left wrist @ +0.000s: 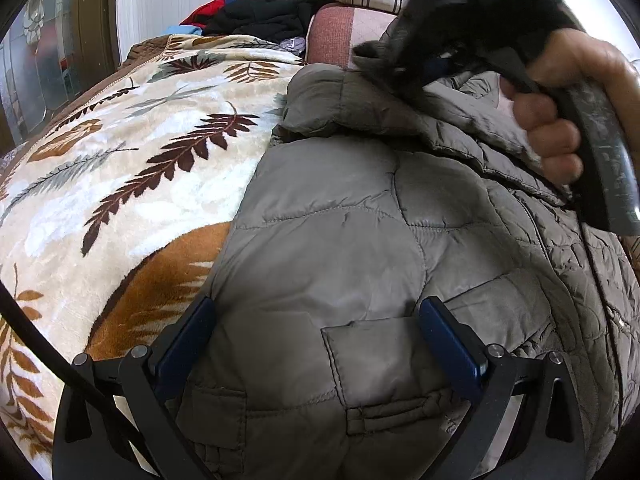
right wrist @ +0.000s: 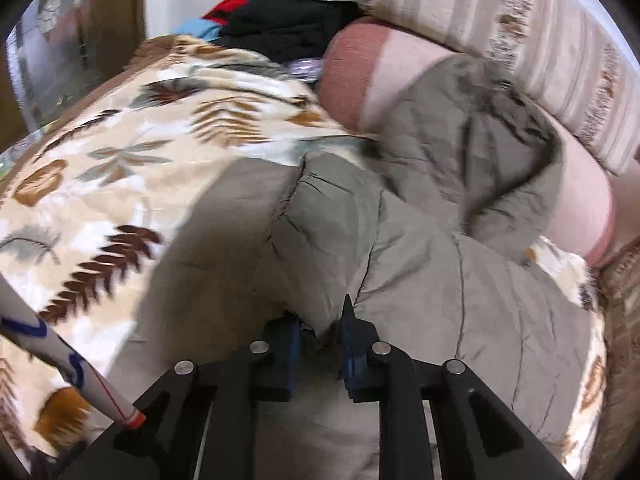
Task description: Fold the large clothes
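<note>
Jacket (left wrist: 340, 220) fabric pinched in the right gripper (right wrist: 320, 336): jaws nearly closed on a bunched fold of the grey-olive shell, near the lower part of the wrist view. Left gripper (left wrist: 316, 344) spread wide, blue pads either side of a flat quilted panel, clamping nothing; whether the pads touch the cloth, can't tell. From the left view, the person's right hand (left wrist: 560, 112) grips the other tool's handle up at the collar or shoulder end, tool tip blurred against the fabric.

Handling, as a guess: puffy quilted coat, soft, light for its bulk, no stiffness, so it will sag and drape off any single pinch. Shell looks smooth and a bit shiny, likely slippery, so a thin pinch may slide out. Better holds: stitched seams, hem, collar edge, pocket flap (left wrist: 380, 344), where layers are thicker. Two spread holds needed to carry a fold over cleanly.

Looks: taupe-grey, curved quilting lines, crinkled finish on the right side, a dark zip line (left wrist: 596, 264) running down the front, patch pocket near the left pads. Upper part rumpled and lifted, not flat.

Location: lying on a cream fleece blanket (left wrist: 120, 184) with brown leaf print, top end against a pink bolster (right wrist: 352, 72). Dark clothes pile (left wrist: 260, 16) well behind.
</note>
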